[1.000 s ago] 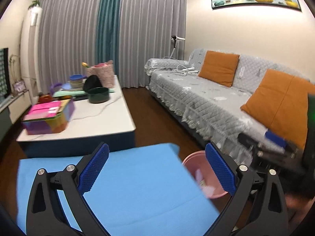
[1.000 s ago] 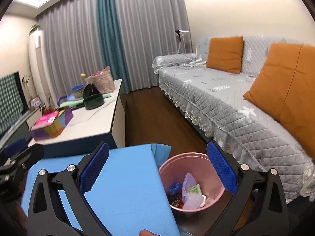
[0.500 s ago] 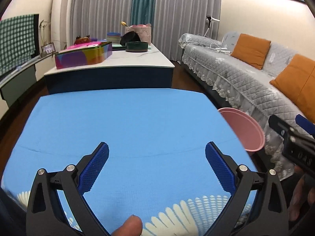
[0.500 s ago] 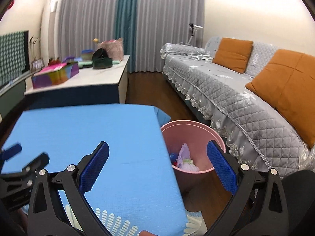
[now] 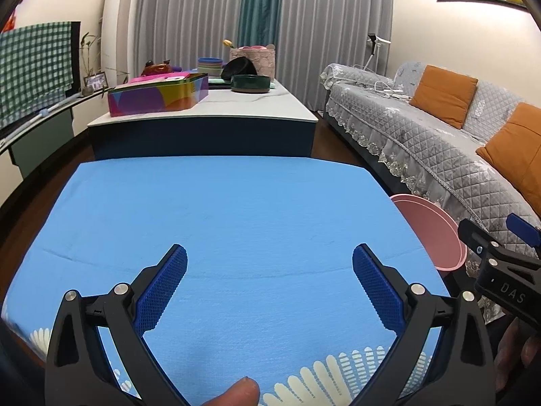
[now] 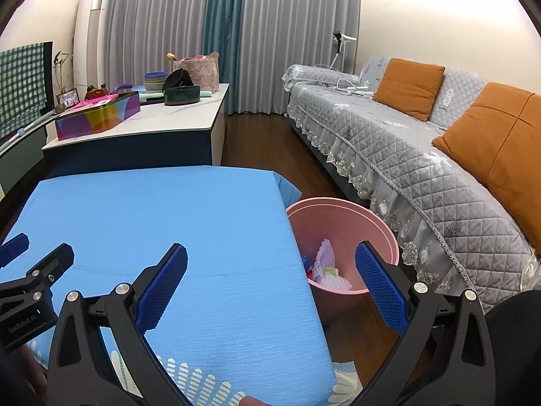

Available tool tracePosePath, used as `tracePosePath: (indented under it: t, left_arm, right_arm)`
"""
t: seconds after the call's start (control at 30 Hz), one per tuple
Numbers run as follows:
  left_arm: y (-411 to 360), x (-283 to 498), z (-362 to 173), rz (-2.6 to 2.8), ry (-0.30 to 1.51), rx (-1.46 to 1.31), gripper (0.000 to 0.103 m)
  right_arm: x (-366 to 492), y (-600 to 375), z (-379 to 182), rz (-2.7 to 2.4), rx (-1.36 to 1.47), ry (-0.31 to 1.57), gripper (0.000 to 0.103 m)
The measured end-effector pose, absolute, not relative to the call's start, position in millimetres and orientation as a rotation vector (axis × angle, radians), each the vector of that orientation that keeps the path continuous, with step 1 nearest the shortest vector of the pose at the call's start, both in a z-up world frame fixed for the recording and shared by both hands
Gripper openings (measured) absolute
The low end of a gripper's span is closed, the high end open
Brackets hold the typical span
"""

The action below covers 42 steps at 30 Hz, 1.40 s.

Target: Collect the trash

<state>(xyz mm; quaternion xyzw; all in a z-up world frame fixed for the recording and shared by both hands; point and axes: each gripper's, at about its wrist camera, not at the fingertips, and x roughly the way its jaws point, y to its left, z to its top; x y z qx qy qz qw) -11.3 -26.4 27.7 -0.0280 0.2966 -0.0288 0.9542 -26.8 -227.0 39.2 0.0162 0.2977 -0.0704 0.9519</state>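
Below and ahead of the left claw (image 5: 269,272) stretches a blue-clothed surface (image 5: 236,223), bare of any litter, with a white fan-like print along its near edge. The left claw hangs over it with its two blue-padded fingers spread wide and nothing between them. The right claw (image 6: 271,272) is likewise spread wide and empty; its left finger sits over the blue cloth and its right finger over the pink trash bin (image 6: 341,204), which stands on the dark wood floor just beyond the surface's right edge, ahead and slightly right of this claw. Inside the bin lies the trash (image 6: 326,265): crumpled pale lilac and white paper with pleated edges, perhaps cupcake liners, a greenish scrap and a bit of blue wrapper. It looks very light, soft and easily crushed, so a gentle pinch on any raised fold should hold it; a flat piece might slip between the pads. From the left claw's view only the bin's rim shows, to the right, with the other claw's black body close beside it. No loose trash is visible on the surface, so the collecting seems largely done. Farther ahead are a white-topped coffee table (image 6: 175,125) carrying a colourful box (image 6: 98,118) and bowls, and to the right a grey quilted sofa (image 6: 389,142).
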Motion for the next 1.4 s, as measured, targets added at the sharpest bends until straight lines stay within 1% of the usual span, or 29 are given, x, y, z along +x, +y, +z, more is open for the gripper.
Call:
tracePosePath:
  t: [1.4]
  left_arm:
    - [-24.9, -13.0, 25.5, -0.054, 0.606, -0.059, 0.095]
  right_arm:
    - [-26.6, -227.3, 39.7, -0.142, 0.033, 0.608, 0.098]
